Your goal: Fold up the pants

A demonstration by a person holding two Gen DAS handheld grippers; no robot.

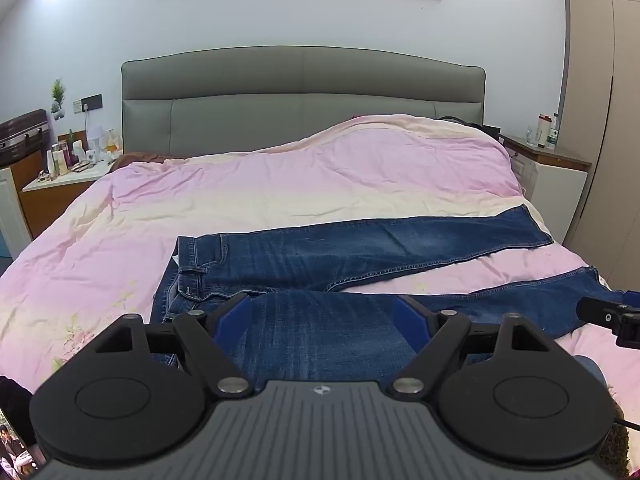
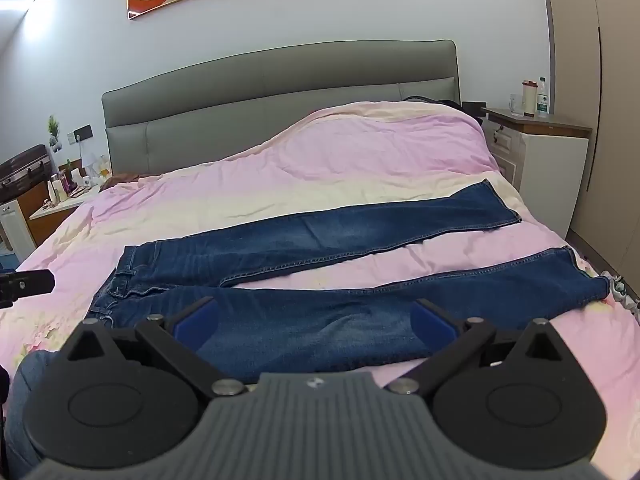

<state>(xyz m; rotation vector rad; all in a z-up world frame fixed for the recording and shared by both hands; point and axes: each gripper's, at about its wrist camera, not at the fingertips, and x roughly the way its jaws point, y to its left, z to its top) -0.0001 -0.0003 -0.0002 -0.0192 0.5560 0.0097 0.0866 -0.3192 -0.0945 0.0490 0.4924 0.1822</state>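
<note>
Blue jeans lie spread flat on the pink quilt, waistband to the left and both legs running right, parted in a V. In the right wrist view the jeans show whole, with the far hem near the bed's right edge. My left gripper is open and empty above the near leg's thigh, close to the waistband. My right gripper is open and empty above the near leg's middle. The right gripper's tip shows at the right edge of the left wrist view, and the left gripper's tip at the left edge of the right wrist view.
A grey headboard stands at the back. A nightstand crowded with bottles stands to the left, with a suitcase beside it. A nightstand with a cup and bottles stands at right, next to a wardrobe.
</note>
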